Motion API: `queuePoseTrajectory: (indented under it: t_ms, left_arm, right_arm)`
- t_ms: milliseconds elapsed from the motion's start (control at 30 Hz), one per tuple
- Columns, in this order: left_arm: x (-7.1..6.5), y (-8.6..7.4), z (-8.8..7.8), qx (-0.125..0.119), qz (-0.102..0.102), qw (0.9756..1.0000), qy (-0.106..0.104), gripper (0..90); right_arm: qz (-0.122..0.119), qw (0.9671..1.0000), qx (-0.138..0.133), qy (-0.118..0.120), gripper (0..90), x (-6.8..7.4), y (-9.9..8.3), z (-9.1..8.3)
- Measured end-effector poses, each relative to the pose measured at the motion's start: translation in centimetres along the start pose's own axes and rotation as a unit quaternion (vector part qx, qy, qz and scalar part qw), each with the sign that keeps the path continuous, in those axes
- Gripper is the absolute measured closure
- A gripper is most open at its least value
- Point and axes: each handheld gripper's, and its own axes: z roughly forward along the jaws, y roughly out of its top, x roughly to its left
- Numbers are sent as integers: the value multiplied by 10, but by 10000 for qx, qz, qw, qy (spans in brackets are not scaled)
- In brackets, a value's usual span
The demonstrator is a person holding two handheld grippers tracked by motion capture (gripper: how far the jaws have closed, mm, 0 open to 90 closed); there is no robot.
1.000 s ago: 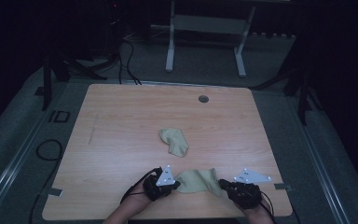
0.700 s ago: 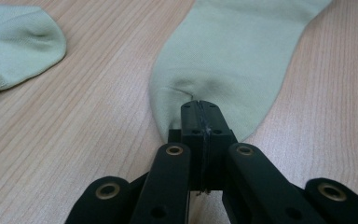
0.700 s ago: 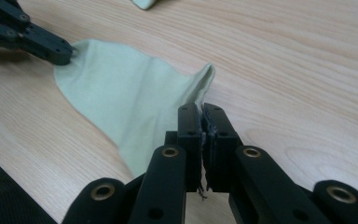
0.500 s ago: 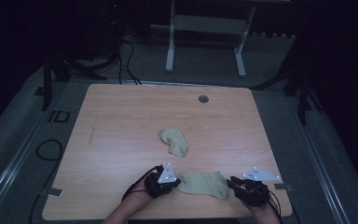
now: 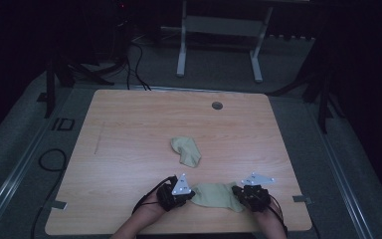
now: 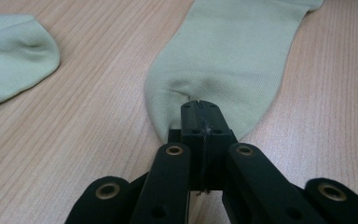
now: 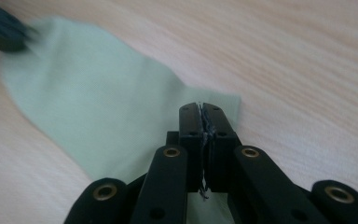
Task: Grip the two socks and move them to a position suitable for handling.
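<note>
Sock [image 5: 218, 195], pale green, lies flat on the tabletop [image 5: 129, 124] at the near edge, stretched between the two grippers; the left gripper [image 5: 183, 195] grips one end, its jaws pressed together on the rounded end of the fabric, as the left gripper view confirms [image 6: 200, 109]; the right gripper [image 5: 239, 195] grips the opposite end, jaws likewise clamped on a corner of the cloth [image 7: 203, 112]. The fabric between the two grips appears smooth, with one small pucker just ahead of the left jaws; the step in hand is judged to be spreading the sock flat before pairing or folding.

Procedure for this step: maintain both grips closed; apply light, equal tension outward along the length of the sock; keep both grippers low so the cloth stays in contact with the wood and does not lift or twist; avoid pulling hard enough to slip the fabric out of either grip, since each holds only a small bite near the edge; release only when the pucker has flattened.

Farther off, near the middle of the tabletop, a second sock [image 5: 186, 151] of the same colour lies crumpled and partly folded on itself, well apart from the held one; beyond it, toward the far edge, a round cable port [image 5: 217, 105] sits in the surface.
</note>
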Motion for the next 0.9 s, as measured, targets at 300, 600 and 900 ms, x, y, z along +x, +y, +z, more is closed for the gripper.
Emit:
queuePoseTrajectory:
  t_ms: [300, 600, 900]
  left_arm:
    - [-1, 14, 13, 53, 43, 10000, 18, 893]
    - [4, 25, 23, 138, 108, 9998, 6, 893]
    - [6, 26, 22, 115, 19, 9999, -39, 891]
  right_arm:
    - [71, 9998, 52, -164, 873, -19, 1, 3]
    - [216, 9996, 50, -184, 857, -30, -4, -1]
    - [196, 9997, 39, -154, 831, -29, -4, -1]
